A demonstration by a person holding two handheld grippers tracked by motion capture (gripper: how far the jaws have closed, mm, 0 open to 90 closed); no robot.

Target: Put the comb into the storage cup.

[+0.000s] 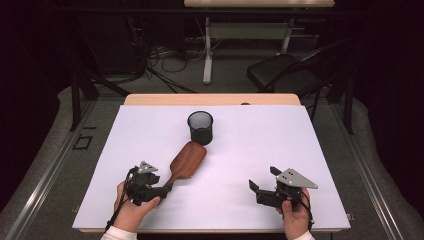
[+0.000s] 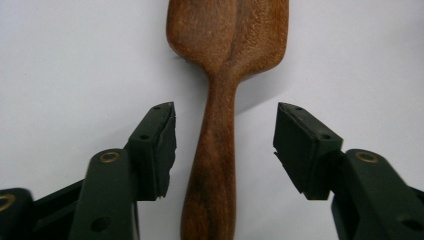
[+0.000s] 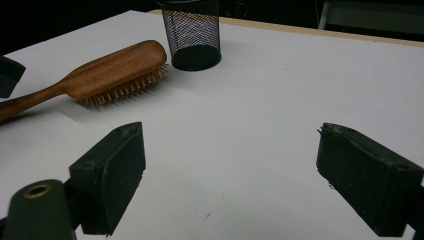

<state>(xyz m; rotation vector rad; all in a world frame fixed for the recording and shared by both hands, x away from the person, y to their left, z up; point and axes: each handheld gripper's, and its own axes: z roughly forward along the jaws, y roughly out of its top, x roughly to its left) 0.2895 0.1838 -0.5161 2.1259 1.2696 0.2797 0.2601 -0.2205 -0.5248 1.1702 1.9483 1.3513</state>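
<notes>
The wooden hairbrush (image 1: 186, 161) lies on the white counter (image 1: 250, 150), left of the middle and slanted: its broad head points toward the far edge and its slim handle runs back toward the near left corner. In the right gripper view the brush rests bristles down, the pale pins pressed to the white surface under the rounded back. The handle end lies between the jaws of the left gripper (image 2: 225, 150), which stand apart on either side of it; in the left gripper view a strip of white shows between each black pad and the wood, so neither pad presses on the handle. The person's left hand (image 1: 131, 209) holds that gripper close to the near edge.

Just beyond the head of the brush stands a black wire-mesh cup (image 1: 200, 127), upright, nearer the far edge than the near one. The brush head stops just short of its base; whether they touch cannot be told. From above, the inside of the cup looks dark, and through the mesh in the right gripper view nothing can be made out inside it.

The right gripper (image 3: 230, 182) sits well apart from the brush, toward the near right corner, held in the right hand (image 1: 295, 215). Its jaws stand apart with bare counter between them.
</notes>
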